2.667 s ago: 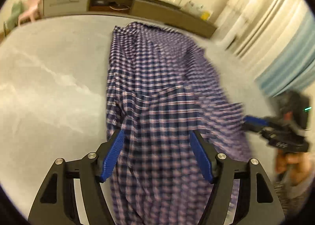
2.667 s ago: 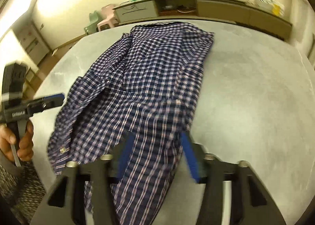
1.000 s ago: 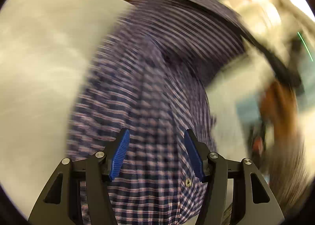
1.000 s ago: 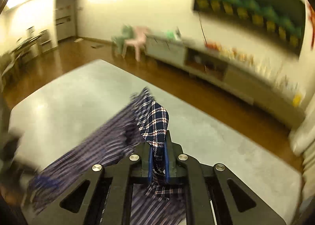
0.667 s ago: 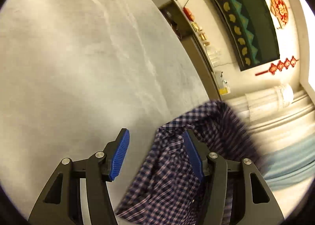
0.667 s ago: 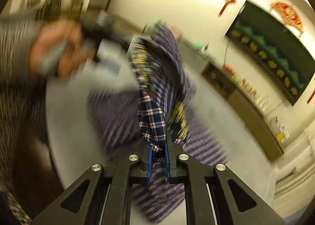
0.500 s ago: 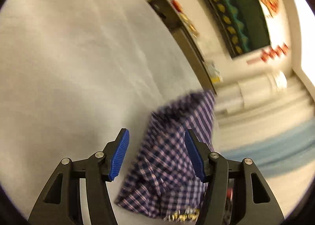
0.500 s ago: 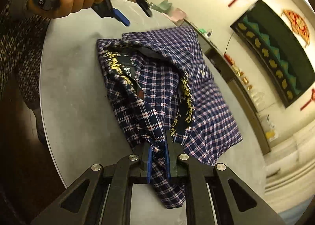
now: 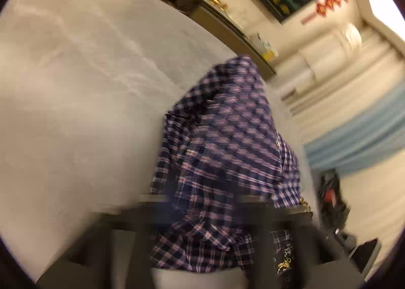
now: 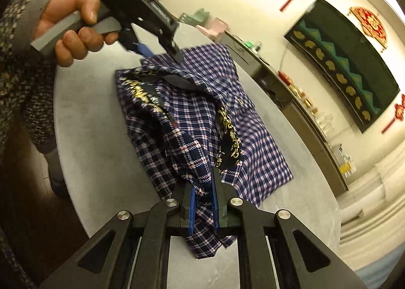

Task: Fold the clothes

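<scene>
A navy, white and pink plaid shirt (image 10: 253, 122) lies bunched and partly doubled over on the grey round table (image 10: 88, 137), its gold-printed inner lining showing. My right gripper (image 10: 202, 187) is shut on a fold of the shirt's near edge, which rises between the blue pads. A hand (image 10: 73, 28) holds my left gripper (image 10: 159, 52) at the shirt's far collar edge, fingers apart over the cloth. The left wrist view is smeared by motion. There the shirt (image 9: 227, 142) fills the middle and my left gripper (image 9: 202, 203) straddles it, open.
The table edge (image 10: 63, 162) curves close to the person's patterned sleeve (image 10: 22, 74) on the left. A long low cabinet (image 10: 291, 91) runs along the far wall, with a pink chair (image 10: 215, 28) beside it. Pale curtains (image 9: 354, 124) hang to the right.
The right gripper, still shut on the shirt, has carried it down onto the table in a doubled heap. The left gripper has swung in over the shirt's far edge.
</scene>
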`<state>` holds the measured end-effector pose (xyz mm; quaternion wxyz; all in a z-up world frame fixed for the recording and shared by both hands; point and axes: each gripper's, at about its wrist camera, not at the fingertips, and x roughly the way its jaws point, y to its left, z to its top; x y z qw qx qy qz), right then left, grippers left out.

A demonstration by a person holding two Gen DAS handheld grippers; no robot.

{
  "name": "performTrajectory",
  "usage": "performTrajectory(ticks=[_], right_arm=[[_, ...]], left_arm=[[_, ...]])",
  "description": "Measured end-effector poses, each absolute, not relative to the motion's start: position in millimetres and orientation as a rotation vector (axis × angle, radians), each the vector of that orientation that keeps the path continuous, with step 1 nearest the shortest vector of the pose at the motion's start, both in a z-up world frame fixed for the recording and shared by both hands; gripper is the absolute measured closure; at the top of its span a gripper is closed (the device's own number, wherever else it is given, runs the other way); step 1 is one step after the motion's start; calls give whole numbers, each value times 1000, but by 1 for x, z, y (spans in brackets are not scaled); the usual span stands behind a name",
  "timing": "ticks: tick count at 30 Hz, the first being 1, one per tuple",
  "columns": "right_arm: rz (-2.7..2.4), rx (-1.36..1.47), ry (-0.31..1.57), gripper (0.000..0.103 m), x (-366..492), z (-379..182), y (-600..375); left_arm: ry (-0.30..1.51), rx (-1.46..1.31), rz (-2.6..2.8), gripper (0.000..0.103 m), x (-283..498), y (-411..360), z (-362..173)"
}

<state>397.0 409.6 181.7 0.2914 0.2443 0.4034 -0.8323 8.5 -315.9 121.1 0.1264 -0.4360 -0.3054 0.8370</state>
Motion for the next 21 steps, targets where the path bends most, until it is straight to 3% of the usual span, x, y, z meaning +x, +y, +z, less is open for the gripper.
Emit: performTrajectory(ticks=[4, 10, 13, 17, 21], right_arm=[[-2138, 673, 1141, 92, 411, 174, 410], [-2041, 711, 1279, 90, 421, 148, 412], [-1981, 804, 1138, 76, 417, 166, 426], [-1938, 885, 758, 75, 407, 221, 468], [-2046, 871, 506, 75, 365, 264, 500]], left_arm=[[-778, -1286, 2442, 99, 26, -308, 139], [-648, -1512, 2410, 99, 33, -301, 115], [-555, -1539, 2425, 98, 35, -295, 120], [-412, -1550, 2416, 97, 45, -291, 135], [-392, -1385, 2599, 93, 58, -324, 197]])
